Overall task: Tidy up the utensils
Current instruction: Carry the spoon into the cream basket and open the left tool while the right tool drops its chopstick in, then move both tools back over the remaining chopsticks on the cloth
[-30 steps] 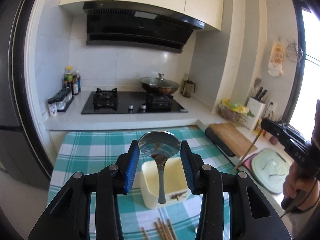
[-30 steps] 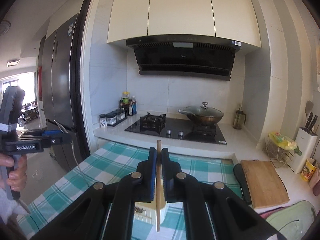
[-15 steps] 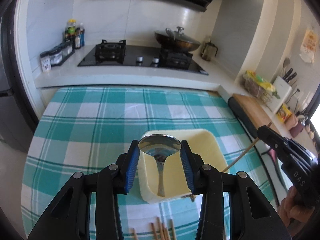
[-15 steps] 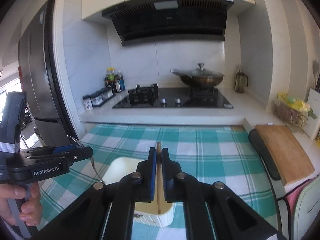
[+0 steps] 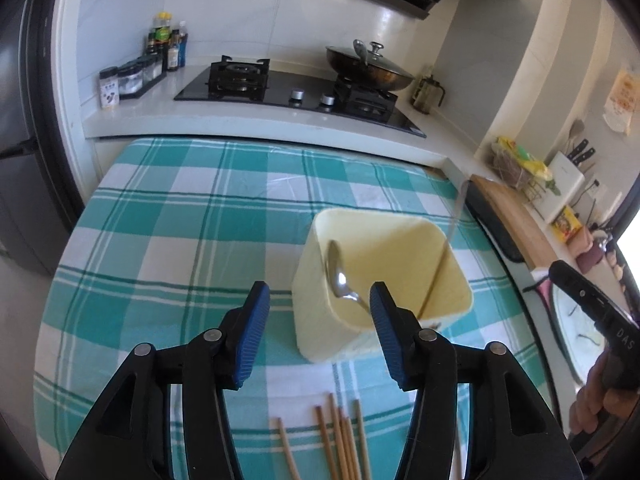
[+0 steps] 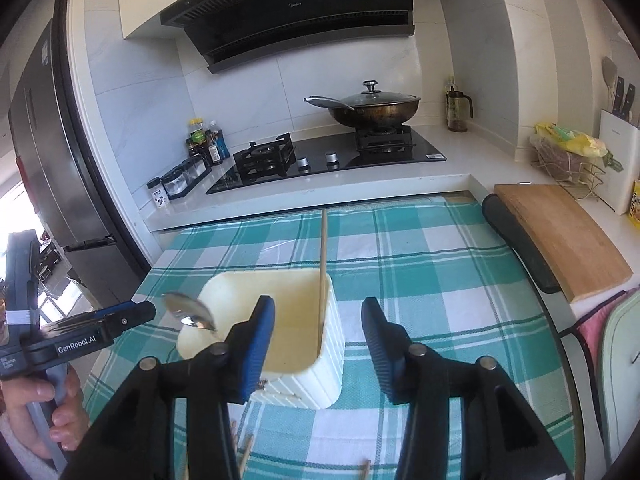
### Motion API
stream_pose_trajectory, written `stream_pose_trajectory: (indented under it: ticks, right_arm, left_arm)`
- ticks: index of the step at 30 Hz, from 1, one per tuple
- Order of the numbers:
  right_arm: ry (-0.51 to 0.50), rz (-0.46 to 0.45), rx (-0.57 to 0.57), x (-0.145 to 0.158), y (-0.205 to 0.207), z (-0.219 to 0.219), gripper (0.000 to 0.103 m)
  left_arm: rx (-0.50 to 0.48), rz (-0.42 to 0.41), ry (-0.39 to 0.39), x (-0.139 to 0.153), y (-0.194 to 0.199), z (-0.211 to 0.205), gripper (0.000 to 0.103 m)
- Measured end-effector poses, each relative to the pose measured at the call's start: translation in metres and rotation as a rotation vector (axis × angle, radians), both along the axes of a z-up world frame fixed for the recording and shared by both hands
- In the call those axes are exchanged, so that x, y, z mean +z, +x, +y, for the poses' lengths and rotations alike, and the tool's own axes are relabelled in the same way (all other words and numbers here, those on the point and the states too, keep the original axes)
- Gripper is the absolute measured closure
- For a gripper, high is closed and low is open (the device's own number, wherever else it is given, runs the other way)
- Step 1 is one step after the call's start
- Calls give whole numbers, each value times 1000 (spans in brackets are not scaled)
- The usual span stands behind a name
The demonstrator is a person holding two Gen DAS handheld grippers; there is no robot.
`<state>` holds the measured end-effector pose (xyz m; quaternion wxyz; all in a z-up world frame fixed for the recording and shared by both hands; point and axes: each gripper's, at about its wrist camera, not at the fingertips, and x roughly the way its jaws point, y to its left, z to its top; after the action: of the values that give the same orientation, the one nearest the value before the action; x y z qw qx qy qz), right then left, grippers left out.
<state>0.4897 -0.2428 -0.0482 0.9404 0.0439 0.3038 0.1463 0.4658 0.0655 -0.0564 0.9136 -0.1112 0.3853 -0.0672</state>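
Wooden chopsticks [image 5: 340,440] below left claw [image 5: 318,320]

1. The cloth [image 5: 168,240] on the worktop lay bare left of and behind the holder [image 5: 340,336]: free passage there.
2. The holder's mouth was partly taken by a spoon [image 5: 338,276] at its left wall and a chopstick [image 6: 322,280] leaning at its right corner.
3. Loose chopsticks [image 5: 340,440] lay on the cloth just before the holder.
4. A cutting board [image 6: 560,236] edged the right side.
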Motion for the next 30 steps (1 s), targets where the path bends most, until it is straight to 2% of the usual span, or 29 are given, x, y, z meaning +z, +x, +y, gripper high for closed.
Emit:
stream_pose_trajectory:
  ticks: [4, 7, 9, 13, 17, 20, 30]
  right_arm:
    - [29, -35, 29, -1, -61, -23, 56]
    - [28, -52, 26, -16, -113, -41, 55]
    - [6, -49, 6, -34, -147, -52, 55]
    - [-63, 7, -80, -78, -195, -66, 55]
    - [-112, 89, -62, -104, -208, -65, 55]
    - [-155, 82, -49, -107, -213, -57, 55]
    - [-147, 76, 31, -115, -227, -34, 55]
  left_arm:
    - [-62, 12, 21, -9, -68, 12, 35]
    - [-93, 48, 59, -31, -125, 19, 29]
    - [-76, 88, 70, -51, -158, 23, 28]
    - [-24, 162, 3, -81, -199, 28, 28]
    - [24, 124, -65, -77, -214, 27, 27]
    - [38, 84, -49, -72, -217, 21, 21]
    - [47, 129, -45, -87, -216, 9, 20]
